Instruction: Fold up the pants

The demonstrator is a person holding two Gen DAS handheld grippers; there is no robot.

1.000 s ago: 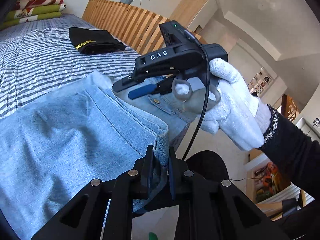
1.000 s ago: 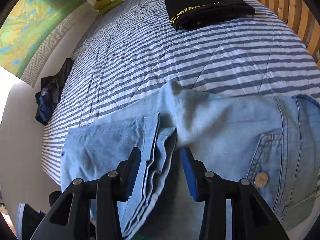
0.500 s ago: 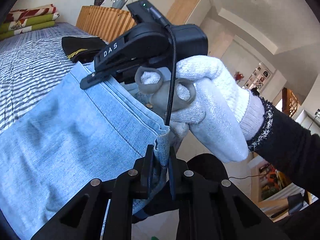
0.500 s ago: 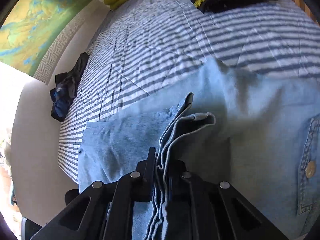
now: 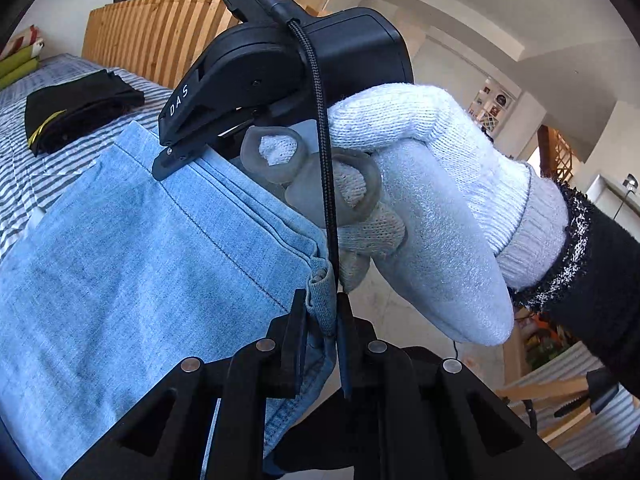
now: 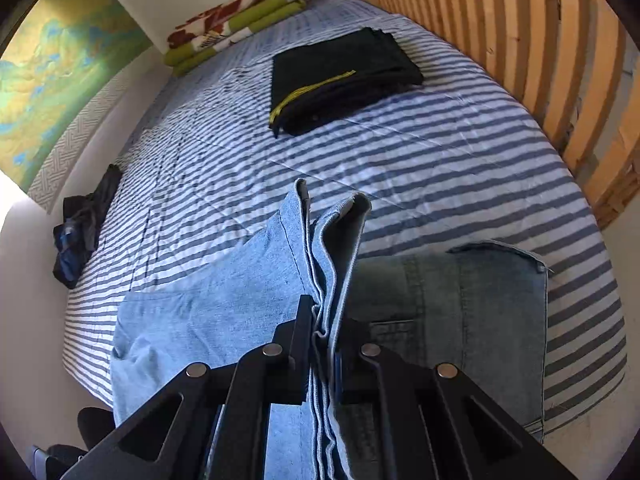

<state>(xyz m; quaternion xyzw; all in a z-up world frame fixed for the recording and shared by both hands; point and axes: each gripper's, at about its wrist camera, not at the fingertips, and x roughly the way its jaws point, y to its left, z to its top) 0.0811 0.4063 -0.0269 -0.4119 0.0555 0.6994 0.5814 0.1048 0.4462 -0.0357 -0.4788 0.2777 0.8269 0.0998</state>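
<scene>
The left gripper (image 5: 320, 332) is clamped on the hem edge of the light blue jeans (image 5: 132, 264), whose folded leg stretches away to the left. Just beyond, the right gripper (image 6: 322, 344), held in a white-gloved hand (image 5: 420, 200), pinches a stack of hem layers that stands up between its narrow jaws. Below and to the right of it, the jeans' waist part lies flat on the striped bed (image 6: 440, 152). Farther off, folded black pants (image 6: 340, 76) rest on the bed near the slatted wooden headboard (image 6: 520, 40). Folded green blankets (image 6: 236, 20) sit at the far end.
</scene>
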